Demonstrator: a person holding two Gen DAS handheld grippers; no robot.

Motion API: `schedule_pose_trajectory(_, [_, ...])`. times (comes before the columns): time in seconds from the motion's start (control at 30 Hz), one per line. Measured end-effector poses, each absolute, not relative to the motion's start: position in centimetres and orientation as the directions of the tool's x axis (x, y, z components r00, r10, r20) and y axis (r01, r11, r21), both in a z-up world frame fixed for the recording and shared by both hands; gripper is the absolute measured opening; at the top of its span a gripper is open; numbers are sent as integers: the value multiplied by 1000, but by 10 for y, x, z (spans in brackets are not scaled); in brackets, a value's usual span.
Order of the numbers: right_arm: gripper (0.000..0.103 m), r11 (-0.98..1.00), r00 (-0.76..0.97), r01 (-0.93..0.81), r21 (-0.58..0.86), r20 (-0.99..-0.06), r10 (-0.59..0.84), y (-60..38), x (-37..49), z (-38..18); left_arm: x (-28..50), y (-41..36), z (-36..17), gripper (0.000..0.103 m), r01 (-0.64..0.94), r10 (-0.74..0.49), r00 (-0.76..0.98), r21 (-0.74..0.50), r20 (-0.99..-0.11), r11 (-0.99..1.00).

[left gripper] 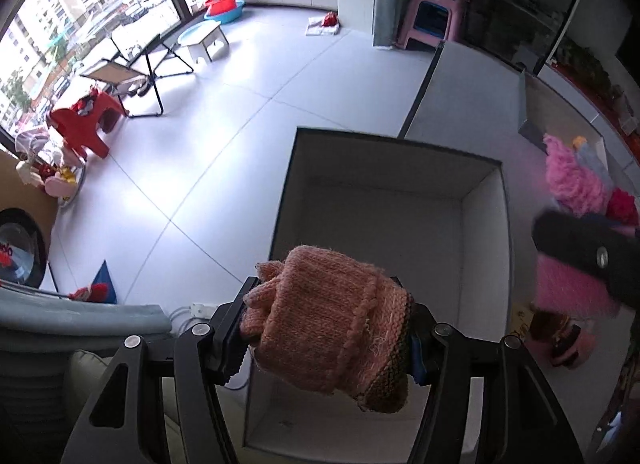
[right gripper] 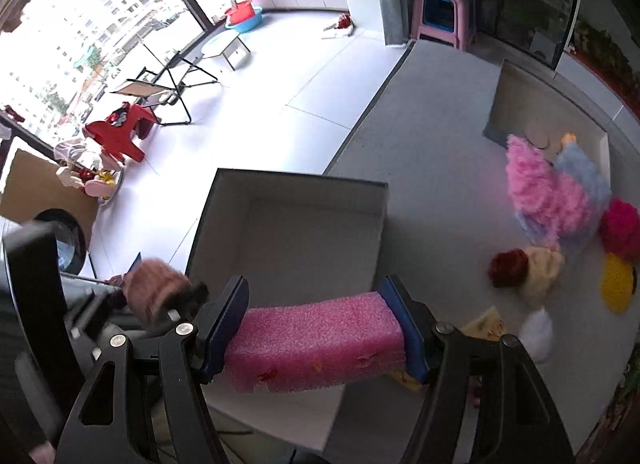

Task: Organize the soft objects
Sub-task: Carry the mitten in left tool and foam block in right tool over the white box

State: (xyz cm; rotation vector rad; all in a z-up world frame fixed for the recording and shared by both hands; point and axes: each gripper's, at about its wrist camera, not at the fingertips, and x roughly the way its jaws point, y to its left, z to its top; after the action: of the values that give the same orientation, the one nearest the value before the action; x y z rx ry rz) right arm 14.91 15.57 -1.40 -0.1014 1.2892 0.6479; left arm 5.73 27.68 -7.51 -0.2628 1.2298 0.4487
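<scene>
Knit item: I've got a salmon-pink knitted piece [left gripper: 332, 324] with a brown hem clamped in the left gripper [left gripper: 328, 328], hanging over the near half of the box.
Sponge: pink foam block [right gripper: 320, 344] spans the right gripper [right gripper: 320, 338] pad to pad, over the box's near right corner.
Left gripper: partly closed, both pads pressed into the knit.
Right gripper: partly closed, blue pads [right gripper: 404, 328] squeezing the block's two ends.
Box: white open-top box [left gripper: 486, 232] on the grey table [right gripper: 432, 136], at its left edge; what I can see of the inside is bare.
Remaining pile: fluffy pink item [right gripper: 540, 184], pale blue one [right gripper: 580, 168], magenta pompom [right gripper: 622, 224], yellow piece [right gripper: 618, 284], cream and dark-red hat [right gripper: 532, 268], white ball [right gripper: 538, 330], all right of the box.
Far right: second shallow tray [right gripper: 500, 104] beyond the pile.
Floor: red stool [left gripper: 86, 124], folding chair [left gripper: 132, 72] far left by the window.
</scene>
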Motion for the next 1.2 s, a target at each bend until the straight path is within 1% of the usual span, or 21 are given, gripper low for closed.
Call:
schedule_pose_trajectory(0.17, [72, 833, 101, -482, 271, -928, 360, 178, 167, -30, 63, 281, -96, 63, -470, 158, 224, 36, -962, 882])
schedule_pose_trajectory(0.37, [72, 856, 31, -413, 312, -934, 356, 185, 182, -56, 68, 285, -107, 63, -463, 134, 197, 28, -971, 886])
schedule_pose_trajectory(0.77, [72, 883, -17, -353, 308, -946, 323, 196, 198, -86, 80, 293, -127, 63, -463, 101, 157, 18, -982, 886])
schedule_pose_trajectory(1.2, [72, 867, -21, -439, 238, -967, 255, 223, 204, -101, 78, 302, -149, 63, -465, 58, 113, -1, -992, 885])
